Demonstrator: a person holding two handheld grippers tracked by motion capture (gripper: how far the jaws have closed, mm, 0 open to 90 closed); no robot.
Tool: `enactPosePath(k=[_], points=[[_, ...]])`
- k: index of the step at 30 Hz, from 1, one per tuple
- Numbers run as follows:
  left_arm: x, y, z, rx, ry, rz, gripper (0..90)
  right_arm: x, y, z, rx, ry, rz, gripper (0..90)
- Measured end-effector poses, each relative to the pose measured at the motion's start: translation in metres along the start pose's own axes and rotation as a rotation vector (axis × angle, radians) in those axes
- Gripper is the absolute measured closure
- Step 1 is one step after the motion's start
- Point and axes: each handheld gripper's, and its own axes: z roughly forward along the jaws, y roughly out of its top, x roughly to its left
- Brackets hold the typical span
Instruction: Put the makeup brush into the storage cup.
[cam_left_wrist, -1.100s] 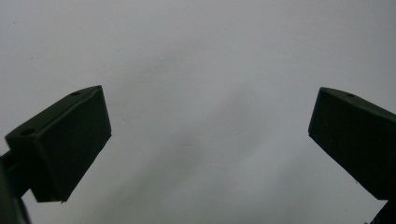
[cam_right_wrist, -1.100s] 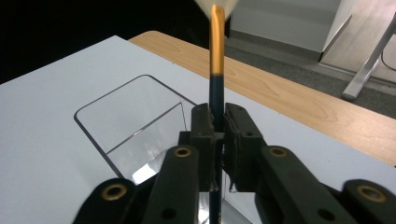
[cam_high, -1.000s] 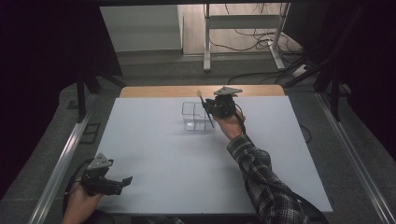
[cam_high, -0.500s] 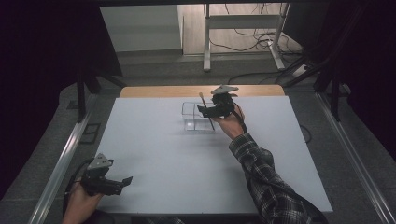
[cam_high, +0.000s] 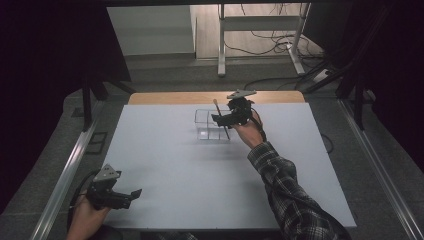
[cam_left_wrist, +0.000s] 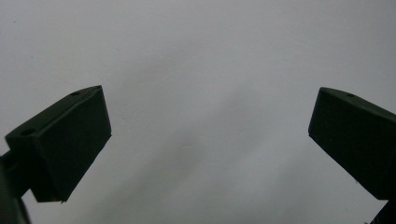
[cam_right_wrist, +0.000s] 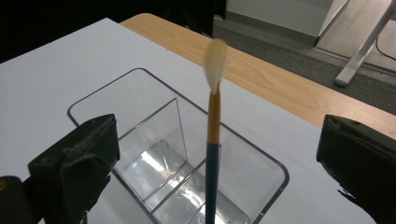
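A paintbrush (cam_right_wrist: 213, 122) with a pale bristle tip, an orange ferrule and a dark handle stands nearly upright over a clear plastic organiser (cam_right_wrist: 140, 100) with divided compartments. Its lower end reaches down into a near compartment. My right gripper (cam_right_wrist: 217, 140) is open, its jaws wide on either side of the brush and not touching it. In the high view the right gripper (cam_high: 221, 120) hovers at the organiser (cam_high: 204, 125) near the table's far edge, the brush (cam_high: 218, 109) slanting beside it. My left gripper (cam_high: 131, 194) rests open at the near left corner, with bare white table between its jaws (cam_left_wrist: 210, 126).
The white tabletop (cam_high: 200, 170) ends in a wooden strip (cam_high: 165, 97) along its far edge. Metal rails (cam_high: 70, 165) run down both sides. Table legs and cables (cam_high: 260, 35) lie on the floor beyond.
The right hand has shifted slightly toward the person and lower at the organiser, with the brush now tilted more upright. The left gripper has not moved.
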Motion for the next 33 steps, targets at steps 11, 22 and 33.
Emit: enactPosePath(k=[11,22,33], points=[[0.000,0.000,0.000,0.000,0.002,0.000,0.0,0.005,0.001,-0.007,0.018,0.044,-0.005,0.0],[0.000,0.000,-0.001,-0.013,0.006,-0.002,0.0,0.009,-0.001,-0.012,0.031,0.064,-0.002,0.0],[0.000,0.000,-0.001,-0.022,-0.007,-0.012,0.0,0.011,-0.004,-0.019,0.042,0.076,0.005,0.0]])
